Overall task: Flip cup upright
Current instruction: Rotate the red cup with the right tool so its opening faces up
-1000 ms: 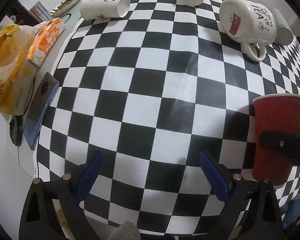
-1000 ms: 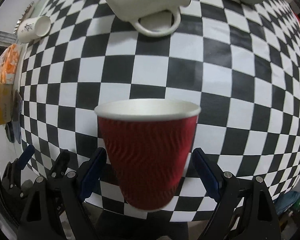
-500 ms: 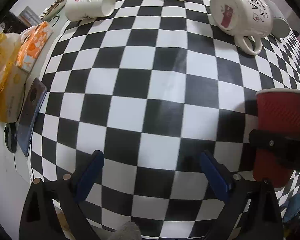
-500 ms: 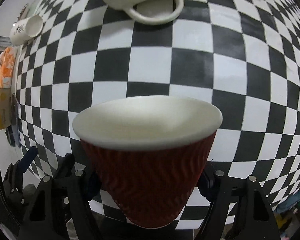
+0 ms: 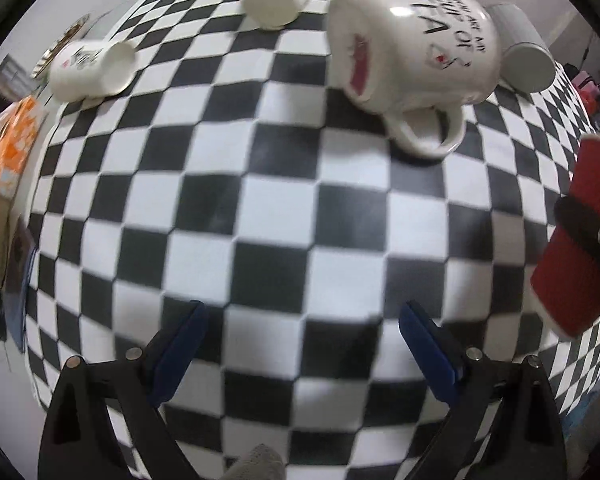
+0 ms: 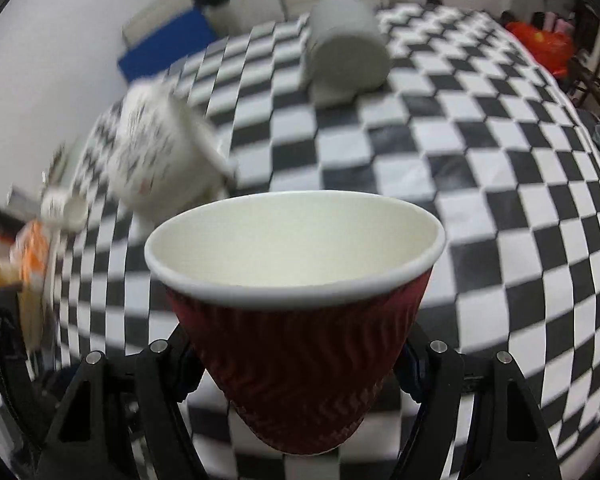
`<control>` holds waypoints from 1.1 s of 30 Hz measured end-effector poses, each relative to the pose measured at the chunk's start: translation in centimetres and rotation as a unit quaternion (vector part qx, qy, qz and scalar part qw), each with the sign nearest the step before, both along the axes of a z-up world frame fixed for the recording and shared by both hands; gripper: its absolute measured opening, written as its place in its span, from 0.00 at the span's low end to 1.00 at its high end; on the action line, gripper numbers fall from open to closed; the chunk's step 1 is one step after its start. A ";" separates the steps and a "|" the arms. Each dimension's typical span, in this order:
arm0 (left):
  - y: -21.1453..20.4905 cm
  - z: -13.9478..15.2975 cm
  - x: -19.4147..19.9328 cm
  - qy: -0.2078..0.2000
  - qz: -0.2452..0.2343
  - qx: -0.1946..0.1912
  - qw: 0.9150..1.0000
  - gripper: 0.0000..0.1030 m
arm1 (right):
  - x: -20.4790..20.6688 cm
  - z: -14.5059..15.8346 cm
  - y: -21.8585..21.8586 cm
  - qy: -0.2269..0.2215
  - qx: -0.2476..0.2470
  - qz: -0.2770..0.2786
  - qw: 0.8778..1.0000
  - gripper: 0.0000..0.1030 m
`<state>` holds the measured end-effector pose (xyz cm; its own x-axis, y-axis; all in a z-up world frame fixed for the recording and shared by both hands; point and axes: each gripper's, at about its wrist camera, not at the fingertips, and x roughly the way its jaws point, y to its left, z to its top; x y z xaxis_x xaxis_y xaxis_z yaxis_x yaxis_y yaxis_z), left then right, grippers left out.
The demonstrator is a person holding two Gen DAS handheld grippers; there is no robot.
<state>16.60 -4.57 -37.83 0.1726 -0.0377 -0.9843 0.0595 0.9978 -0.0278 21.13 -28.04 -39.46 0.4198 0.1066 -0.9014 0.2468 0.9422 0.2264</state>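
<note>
Red ripple paper cup is clamped between the jaws of the right gripper, mouth up and tipped a little toward the camera, so its long axis runs near vertical. In the left wrist view the cup looks clear of the checkered tablecloth, base down, but contact can't be confirmed. Left gripper hangs spread wide with nothing between its fingers, over bare cloth, cup off to its right. The right hand owns the move; what's left looks like lowering the base flat and letting go. White ceramic mug lies on its side further back, handle toward us, with a grey cup tipped over beyond it; both are well apart from the red cup.
</note>
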 end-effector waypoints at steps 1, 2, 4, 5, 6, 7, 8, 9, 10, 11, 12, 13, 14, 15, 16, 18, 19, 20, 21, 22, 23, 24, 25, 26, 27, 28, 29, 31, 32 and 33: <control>-0.5 -0.1 0.4 -0.002 -0.002 0.001 1.000 0.95 | 0.3 0.2 -0.5 -0.019 -0.004 -0.007 1.000 0.75; -1.0 -0.2 0.8 -0.005 -0.003 0.002 1.000 0.95 | 0.8 0.3 -0.9 -0.040 -0.009 -0.013 0.999 0.75; -1.9 -0.5 1.2 -0.009 -0.006 0.004 1.000 0.95 | 1.6 0.8 -1.5 -0.082 -0.028 -0.024 0.996 0.75; -2.2 -0.8 1.4 -0.009 -0.006 0.004 1.000 0.95 | 1.7 0.9 -1.7 -0.102 -0.034 -0.028 0.994 0.75; -2.4 -1.2 1.2 -0.008 -0.007 0.006 1.000 0.95 | 2.0 1.1 -2.1 -0.120 -0.045 -0.032 0.991 0.75; -2.7 -1.6 1.1 -0.007 -0.007 0.008 1.000 0.95 | 2.2 0.8 -1.7 -0.130 -0.056 -0.035 0.989 0.75; -2.8 -1.7 1.1 -0.013 -0.007 0.010 1.000 0.97 | 2.4 0.4 -1.6 -0.138 -0.067 -0.036 0.988 0.75; -3.0 -1.7 0.9 -0.017 -0.009 0.012 1.000 0.97 | 2.7 -0.1 -1.3 -0.139 -0.073 -0.036 0.987 0.75; -2.7 -1.9 0.7 -0.019 -0.011 0.011 1.000 0.97 | 2.7 -0.6 -1.3 -0.137 -0.079 -0.034 0.987 0.75; -2.8 -1.8 0.8 -0.018 -0.010 0.011 1.000 0.97 | 2.6 -0.8 -1.1 -0.144 -0.084 -0.029 0.986 0.75; -2.5 -1.8 0.7 -0.016 -0.009 0.012 1.000 0.97 | 2.2 -0.9 -0.9 -0.146 -0.093 -0.025 0.984 0.75; -2.2 -1.7 0.7 -0.015 -0.008 0.013 1.000 0.97 | 1.8 -0.8 -0.6 -0.147 -0.098 -0.018 0.984 0.75; -1.9 -1.7 0.5 -0.014 -0.007 0.015 1.000 0.97 | 1.6 -0.8 -0.4 -0.145 -0.101 -0.011 0.984 0.75; -1.0 -1.7 0.5 -0.013 -0.006 0.015 1.000 0.97 | 1.2 -0.8 -0.2 -0.142 -0.105 -0.006 0.984 0.76; -0.7 -1.7 0.2 -0.012 -0.005 0.014 1.000 0.97 | 0.8 -0.8 0.0 -0.137 -0.107 -0.001 0.985 0.76; -0.2 -1.6 -0.5 -0.012 -0.005 0.014 1.000 0.97 | 0.1 -1.1 0.3 -0.115 -0.107 0.010 0.987 0.77; -0.1 -1.4 -0.9 -0.012 -0.006 0.013 1.000 0.97 | -0.1 -1.2 0.3 -0.103 -0.106 0.013 0.989 0.80; 0.0 -1.2 -1.2 -0.013 -0.006 0.012 1.000 0.97 | -0.5 -1.3 0.4 -0.097 -0.105 0.013 0.990 0.83; 0.1 -1.1 -1.5 -0.014 -0.007 0.011 1.000 0.97 | -0.8 -1.2 0.5 -0.096 -0.103 0.016 0.990 0.86; 0.2 -0.8 -1.7 -0.015 -0.009 0.010 1.000 0.97 | -1.0 -1.2 0.6 -0.092 -0.104 0.019 0.990 0.87; -0.3 -0.7 -1.1 -0.018 -0.010 0.009 1.000 0.97 | -1.2 -1.1 0.7 -0.088 -0.106 0.020 0.990 0.88; -0.3 -0.4 -1.4 -0.022 -0.013 0.009 1.000 0.97 | -1.5 -1.0 0.8 -0.086 -0.108 0.021 0.990 0.89; -0.2 -0.2 -1.5 -0.026 -0.015 0.009 1.000 0.97 | -1.8 -0.9 0.9 -0.084 -0.111 0.022 0.990 0.90; -0.3 0.1 -1.7 -0.032 -0.019 0.008 0.999 0.97 | -2.1 -0.8 1.1 -0.080 -0.118 0.023 0.989 0.90; -0.2 0.4 -1.8 -0.037 -0.022 0.008 0.999 0.97 | -2.3 -0.7 1.2 -0.078 -0.124 0.024 0.989 0.90; 0.0 0.9 -2.6 -0.045 -0.023 0.011 0.999 0.97 | -2.7 -0.6 1.3 -0.076 -0.130 0.025 0.988 0.90; 0.1 1.3 -2.9 -0.056 -0.023 0.015 0.998 0.97 | -3.1 -0.6 1.4 -0.073 -0.134 0.025 0.988 0.90; 0.4 2.3 -3.3 -0.070 -0.027 0.016 0.997 0.97 | -4.1 -0.4 1.5 -0.063 -0.139 0.022 0.988 0.90; 0.5 2.8 -3.7 -0.076 -0.029 0.015 0.997 0.97 | -4.7 -0.3 1.5 -0.059 -0.143 0.021 0.988 0.91; 0.5 3.3 -4.3 -0.083 -0.029 0.013 0.996 0.97 | -5.4 -0.1 1.5 -0.053 -0.147 0.020 0.988 0.91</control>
